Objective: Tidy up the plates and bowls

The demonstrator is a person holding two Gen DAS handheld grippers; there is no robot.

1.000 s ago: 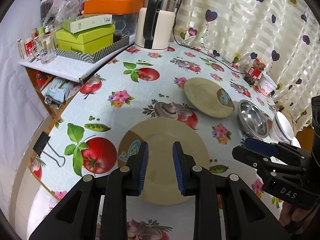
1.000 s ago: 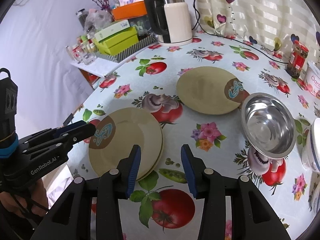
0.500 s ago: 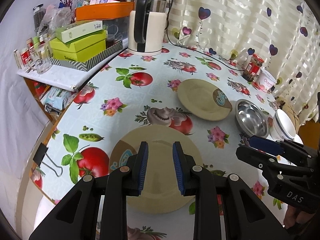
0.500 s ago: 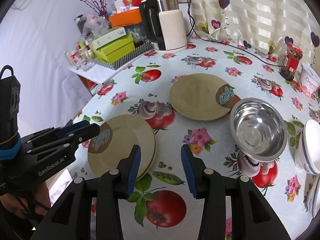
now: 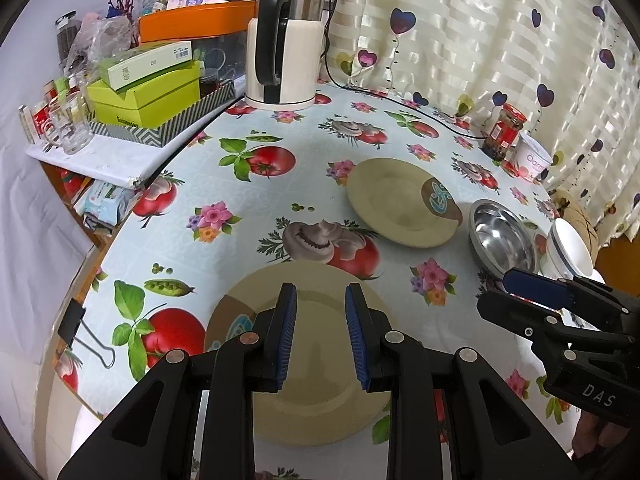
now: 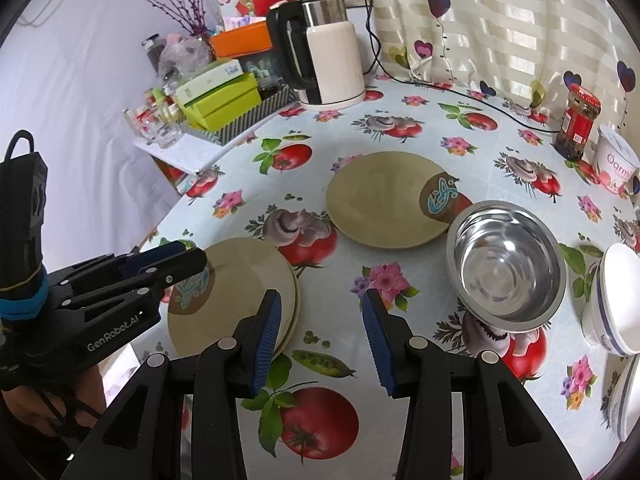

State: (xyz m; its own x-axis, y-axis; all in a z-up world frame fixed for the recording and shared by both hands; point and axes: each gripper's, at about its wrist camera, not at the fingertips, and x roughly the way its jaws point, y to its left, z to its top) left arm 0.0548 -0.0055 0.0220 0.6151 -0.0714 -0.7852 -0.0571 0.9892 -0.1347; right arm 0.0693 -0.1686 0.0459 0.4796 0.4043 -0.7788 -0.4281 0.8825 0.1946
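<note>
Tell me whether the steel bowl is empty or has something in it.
Empty. The steel bowl sits upright on the tablecloth, and the right wrist view shows only its bare, shiny inside.

Round table (image 5: 280,208) in fruit-print cloth, heart-patterned striped curtain (image 5: 500,40) backlit, white wall (image 6: 80,60), cluttered side shelf (image 5: 100,156)

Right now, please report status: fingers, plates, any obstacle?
Left gripper and right gripper both open, empty. Stacked plates under left; single plate apart, touching steel bowl. Nothing blocks it.
</note>
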